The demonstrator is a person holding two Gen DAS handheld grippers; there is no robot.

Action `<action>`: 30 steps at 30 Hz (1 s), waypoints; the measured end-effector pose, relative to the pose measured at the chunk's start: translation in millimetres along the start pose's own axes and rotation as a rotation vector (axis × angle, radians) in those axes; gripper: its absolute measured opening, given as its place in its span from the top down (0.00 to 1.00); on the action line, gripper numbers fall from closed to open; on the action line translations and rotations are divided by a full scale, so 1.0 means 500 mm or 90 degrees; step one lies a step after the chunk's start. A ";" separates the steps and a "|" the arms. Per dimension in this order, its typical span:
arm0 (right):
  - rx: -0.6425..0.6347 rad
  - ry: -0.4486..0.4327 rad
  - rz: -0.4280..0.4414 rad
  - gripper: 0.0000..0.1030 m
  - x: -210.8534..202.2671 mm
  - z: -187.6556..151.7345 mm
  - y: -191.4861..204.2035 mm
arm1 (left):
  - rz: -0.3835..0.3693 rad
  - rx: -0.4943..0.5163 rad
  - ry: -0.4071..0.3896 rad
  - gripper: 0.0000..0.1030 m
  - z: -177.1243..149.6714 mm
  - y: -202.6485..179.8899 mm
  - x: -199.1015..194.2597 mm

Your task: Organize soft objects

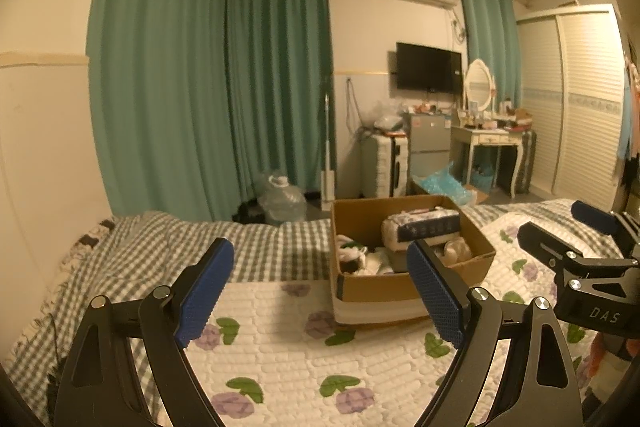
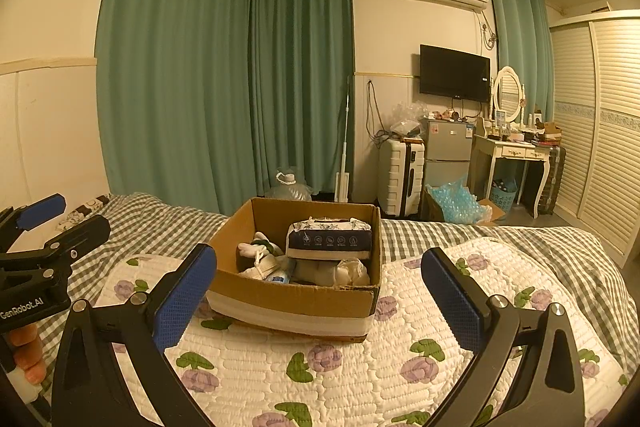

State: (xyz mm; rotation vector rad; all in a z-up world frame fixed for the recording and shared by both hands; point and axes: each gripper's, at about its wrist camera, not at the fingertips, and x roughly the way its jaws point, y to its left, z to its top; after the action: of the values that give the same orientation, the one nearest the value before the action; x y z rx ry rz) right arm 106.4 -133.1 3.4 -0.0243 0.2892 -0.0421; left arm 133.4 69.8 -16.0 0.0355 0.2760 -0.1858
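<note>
An open cardboard box point(image 2: 288, 297) sits on the flowered quilt point(image 2: 320, 379) on the bed. It holds a tissue pack point(image 2: 330, 239), white socks point(image 2: 260, 247) and other soft bundles. The box also shows in the left wrist view point(image 1: 376, 287), with the tissue pack point(image 1: 424, 227) inside. My left gripper point(image 1: 320, 291) is open and empty, held above the quilt just left of the box. My right gripper point(image 2: 320, 303) is open and empty, in front of the box. Each gripper appears at the edge of the other's view: the right gripper point(image 1: 576, 227) and the left gripper point(image 2: 60, 219).
The bed has a grey checked sheet point(image 2: 520, 239) under the quilt. Beyond the foot stand green curtains point(image 2: 224, 87), a water jug point(image 2: 288, 187), a white suitcase point(image 2: 400, 179), a small fridge point(image 2: 446, 147), a dressing table point(image 2: 516, 151) and a wardrobe point(image 2: 600, 127).
</note>
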 end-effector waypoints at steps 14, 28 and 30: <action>0.004 0.004 0.001 0.00 0.003 -0.008 0.003 | -0.001 0.001 0.004 0.13 -0.003 0.004 0.003; 0.004 0.007 0.000 0.00 0.004 -0.011 0.005 | 0.003 0.002 0.004 0.13 -0.006 0.006 0.002; 0.004 0.007 0.000 0.00 0.004 -0.012 0.005 | 0.002 0.002 0.005 0.13 -0.006 0.006 0.002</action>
State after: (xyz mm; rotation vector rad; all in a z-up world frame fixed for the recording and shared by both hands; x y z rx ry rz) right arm 106.9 -131.0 -2.9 -0.0184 0.2995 -0.0426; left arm 134.3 72.7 -19.1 0.0396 0.2833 -0.1828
